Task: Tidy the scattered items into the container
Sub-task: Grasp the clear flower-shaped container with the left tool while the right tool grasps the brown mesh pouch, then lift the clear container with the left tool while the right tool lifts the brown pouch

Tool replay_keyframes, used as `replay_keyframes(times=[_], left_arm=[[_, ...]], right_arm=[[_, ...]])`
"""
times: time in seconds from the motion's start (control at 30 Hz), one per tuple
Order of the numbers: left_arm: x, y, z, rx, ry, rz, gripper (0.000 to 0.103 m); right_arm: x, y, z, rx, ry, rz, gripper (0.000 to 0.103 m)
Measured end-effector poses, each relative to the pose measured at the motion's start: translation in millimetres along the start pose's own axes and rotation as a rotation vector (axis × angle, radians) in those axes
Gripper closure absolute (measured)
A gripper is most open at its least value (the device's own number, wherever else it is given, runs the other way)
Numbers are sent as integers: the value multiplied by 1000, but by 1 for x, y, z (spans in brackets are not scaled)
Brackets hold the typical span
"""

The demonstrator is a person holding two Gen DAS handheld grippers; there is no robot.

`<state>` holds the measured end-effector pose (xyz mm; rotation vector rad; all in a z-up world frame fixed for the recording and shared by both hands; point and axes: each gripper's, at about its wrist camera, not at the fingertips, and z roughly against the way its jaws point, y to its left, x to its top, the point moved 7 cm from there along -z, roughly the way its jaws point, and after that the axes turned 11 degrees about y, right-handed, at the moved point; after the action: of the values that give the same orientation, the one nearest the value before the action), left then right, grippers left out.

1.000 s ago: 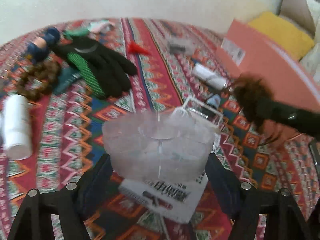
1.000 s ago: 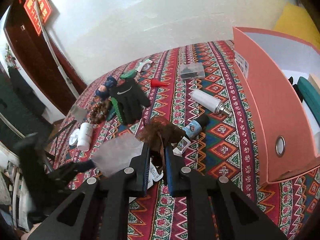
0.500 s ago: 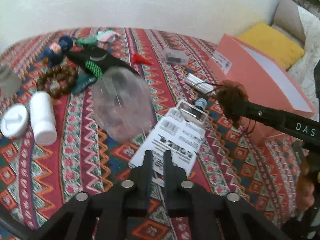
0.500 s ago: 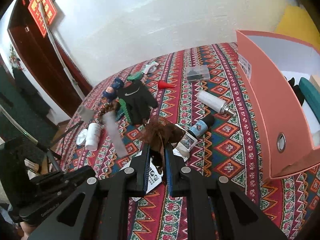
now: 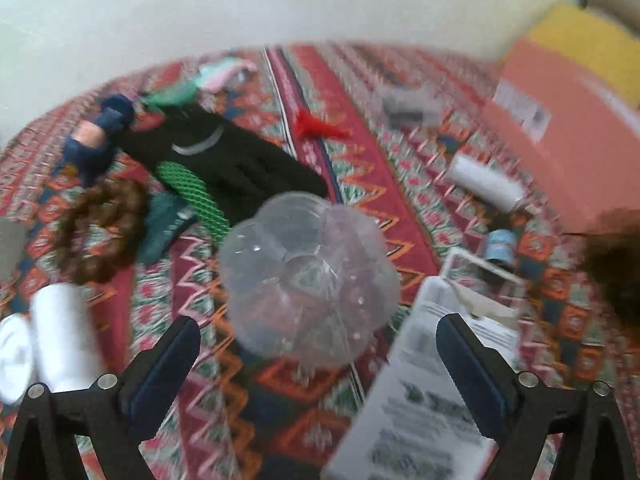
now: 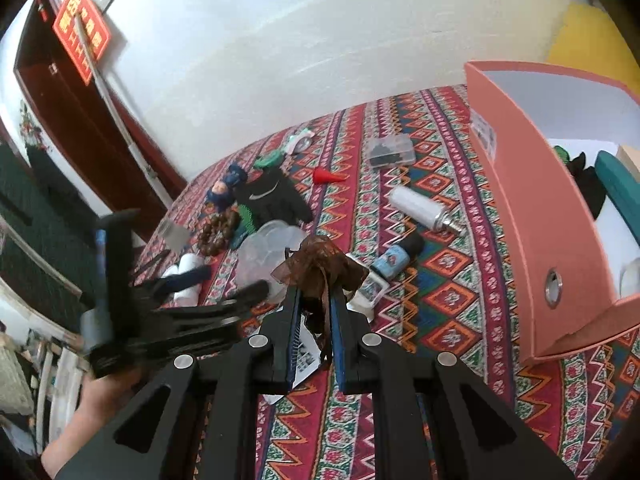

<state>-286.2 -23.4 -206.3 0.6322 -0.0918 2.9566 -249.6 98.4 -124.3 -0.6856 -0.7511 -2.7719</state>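
My left gripper (image 5: 318, 330) is open, its jaws wide on either side of a clear plastic flower-shaped cup (image 5: 310, 284) lying on the patterned cloth. The cup also shows in the right wrist view (image 6: 268, 250). My right gripper (image 6: 314, 304) is shut on a brown ribbon bow (image 6: 320, 268) and holds it above the cloth. The bow shows blurred at the right edge of the left wrist view (image 5: 616, 272). The pink open box (image 6: 532, 208) stands at the right with several items inside. The left gripper shows in the right wrist view (image 6: 224, 300).
Scattered on the cloth: a black glove (image 6: 274, 198), brown beads (image 6: 218, 232), a white bottle (image 6: 190, 276), a red cone (image 6: 326, 176), a clear case (image 6: 390, 150), a white spray can (image 6: 420, 210), a blue-labelled bottle (image 6: 394, 258), printed paper (image 5: 424, 412).
My left gripper has opened from shut and dropped back close to the clear cup, which now lies on the cloth between its jaws. The right gripper still holds the bow.
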Motion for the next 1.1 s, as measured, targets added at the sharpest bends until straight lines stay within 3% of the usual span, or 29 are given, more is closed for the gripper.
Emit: replay_keyframes(times=[0.23,0.47,0.67,0.7,0.73,0.8,0.87,0.9,0.93,1.0,1.03,1.1], left_arm=[[17,-9,-49,159,39,-54,0],[6,12,-23,42,-16,64,2],[-7,33,10,-73,-66,173,2],[-12,37,17,-81,-71,186,2],[-19,39,24,-81,-75,192,2],[-34,43,39,-81,-84,196,2],[-47,47,52,-77,-94,199,2],[-53,48,58,-71,-100,200,2],[-58,50,63,-64,-107,201,2],[-68,52,75,-72,-115,208,2],[-73,54,80,-79,-119,211,2],[-80,54,91,-82,-129,214,2]], right_arm=[[5,-13,-2,34,15,-51,89],[4,-10,-8,26,27,-24,90],[-2,-11,-30,-67,63,12,87],[-6,-13,-38,-100,80,14,77],[-8,-13,-46,-129,85,17,43],[-13,-12,-61,-170,89,32,12],[-16,-10,-75,-194,90,55,15],[-22,-10,-86,-211,126,67,34],[-27,-11,-96,-228,162,79,61],[-33,-14,-97,-224,176,50,67],[-33,-14,-92,-214,165,41,80],[-33,-11,-79,-196,133,30,81]])
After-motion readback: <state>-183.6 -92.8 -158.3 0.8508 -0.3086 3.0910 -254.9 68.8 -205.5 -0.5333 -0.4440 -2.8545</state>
